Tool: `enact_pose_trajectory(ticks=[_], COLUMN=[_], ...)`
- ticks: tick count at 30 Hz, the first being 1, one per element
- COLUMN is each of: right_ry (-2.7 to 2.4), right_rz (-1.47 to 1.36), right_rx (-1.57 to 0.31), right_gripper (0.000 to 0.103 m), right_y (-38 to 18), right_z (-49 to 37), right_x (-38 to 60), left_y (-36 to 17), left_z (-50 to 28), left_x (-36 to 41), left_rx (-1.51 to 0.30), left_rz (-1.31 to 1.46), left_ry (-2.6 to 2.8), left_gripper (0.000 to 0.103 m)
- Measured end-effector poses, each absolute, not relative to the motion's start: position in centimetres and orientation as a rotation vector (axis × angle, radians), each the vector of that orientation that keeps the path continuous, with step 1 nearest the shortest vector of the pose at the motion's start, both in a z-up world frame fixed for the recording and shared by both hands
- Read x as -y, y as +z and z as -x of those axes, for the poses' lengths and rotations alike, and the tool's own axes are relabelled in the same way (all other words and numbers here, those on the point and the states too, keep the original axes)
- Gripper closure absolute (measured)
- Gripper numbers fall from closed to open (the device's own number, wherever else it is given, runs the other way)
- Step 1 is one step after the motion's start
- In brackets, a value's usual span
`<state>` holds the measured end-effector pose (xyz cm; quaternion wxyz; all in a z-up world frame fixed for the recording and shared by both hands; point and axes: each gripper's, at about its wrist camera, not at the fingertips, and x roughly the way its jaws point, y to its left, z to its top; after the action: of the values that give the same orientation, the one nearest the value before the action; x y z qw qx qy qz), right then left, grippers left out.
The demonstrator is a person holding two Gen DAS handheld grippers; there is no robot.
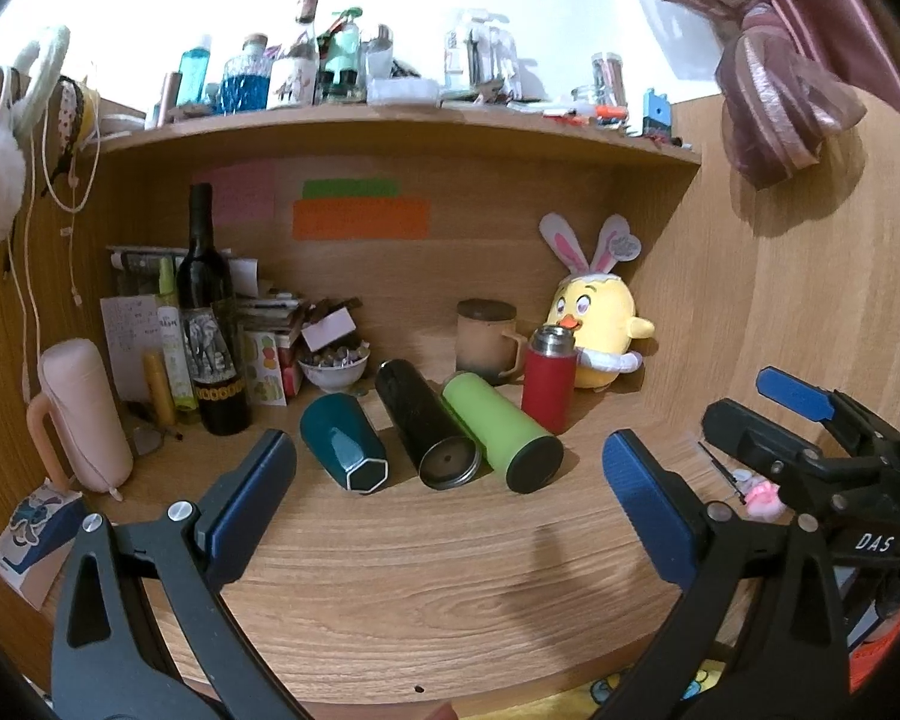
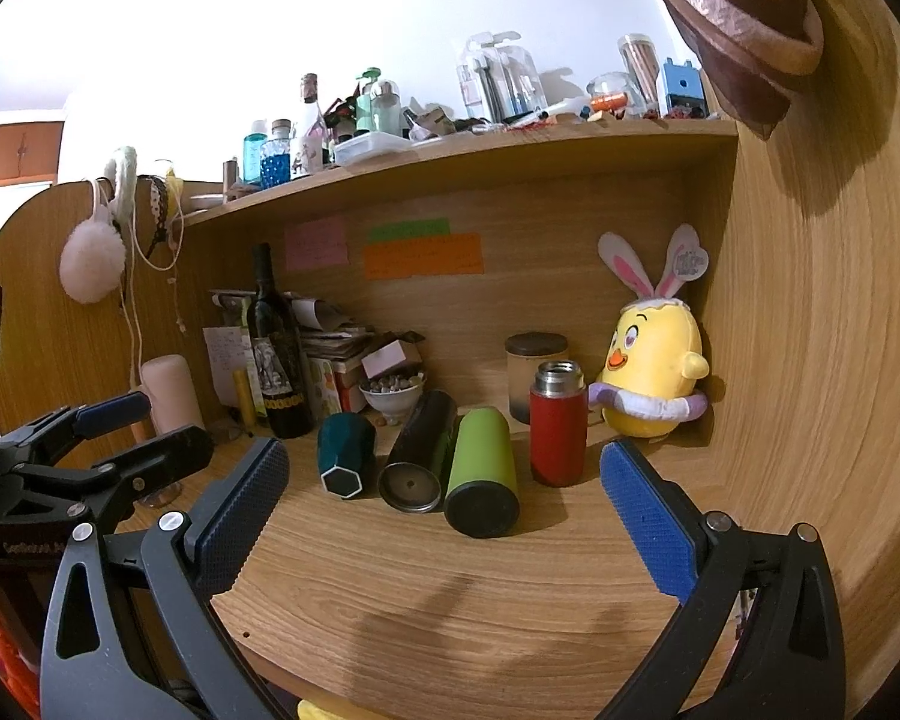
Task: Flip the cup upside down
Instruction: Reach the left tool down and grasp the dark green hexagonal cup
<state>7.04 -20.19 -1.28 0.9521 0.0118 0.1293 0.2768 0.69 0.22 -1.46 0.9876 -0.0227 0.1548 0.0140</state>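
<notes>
Three cups lie on their sides on the wooden desk: a teal faceted cup (image 1: 342, 447) (image 2: 345, 453), a black tumbler (image 1: 426, 429) (image 2: 420, 456) and a green tumbler (image 1: 501, 429) (image 2: 483, 474), bases toward me. A red flask (image 1: 549, 381) (image 2: 559, 423) stands upright right of them, and a beige mug (image 1: 486, 339) (image 2: 528, 375) stands behind. My left gripper (image 1: 450, 498) is open and empty, in front of the cups. My right gripper (image 2: 444, 498) is open and empty too; it also shows at the right of the left wrist view (image 1: 750, 414).
A dark wine bottle (image 1: 210, 324) and a pink jug (image 1: 81, 420) stand at the left with papers and a small bowl (image 1: 333, 363). A yellow plush chick (image 1: 600, 330) sits in the back right corner. The side panel (image 2: 810, 360) walls the right.
</notes>
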Motion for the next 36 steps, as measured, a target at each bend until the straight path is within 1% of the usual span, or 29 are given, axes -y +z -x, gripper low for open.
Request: enact_pose_trajectory(ticks=[4,16,24,25,26,28,31,36], right_ry=[0.557,0.534,0.530,0.529,0.530,0.531,0.525,0.531], right_rz=[-0.037,-0.096,-0.130,-0.131,-0.132,-0.134,-0.135,-0.146], right_rx=[-0.306,-0.466,-0.551,-0.560,-0.564,-0.572,-0.578,-0.585], right_gripper=[0.000,0.000,0.000,0.000,0.000,0.000,0.000,0.000], right_y=[-2.7,-6.5,-8.9,-9.1,-9.3,-9.5,-9.6,-9.8], right_z=[-8.7,-14.1,-16.9,-17.1,-17.3,-17.4,-17.7,-17.7], right_x=[20.3,20.9,21.1,21.1,21.1,21.1,21.2,21.2], left_y=[-2.6,-8.1,-10.4,-10.7,-10.9,-11.3,-11.6,-11.4], left_z=[-3.2,-17.8,-24.2,-24.6,-25.0,-25.5,-25.8,-25.5], left_x=[-1.9,-11.7,-13.4,-13.6,-13.9,-14.5,-14.8,-14.3], left_rx=[-0.374,-0.740,-0.897,-0.907,-0.915,-0.922,-0.935,-0.927], left_rz=[0.092,0.359,0.371,0.378,0.387,0.431,0.483,0.461], left_ry=[0.043,0.115,0.140,0.150,0.162,0.149,0.110,0.092], left_gripper=[0.000,0.000,0.000,0.002,0.006,0.009,0.023,0.031])
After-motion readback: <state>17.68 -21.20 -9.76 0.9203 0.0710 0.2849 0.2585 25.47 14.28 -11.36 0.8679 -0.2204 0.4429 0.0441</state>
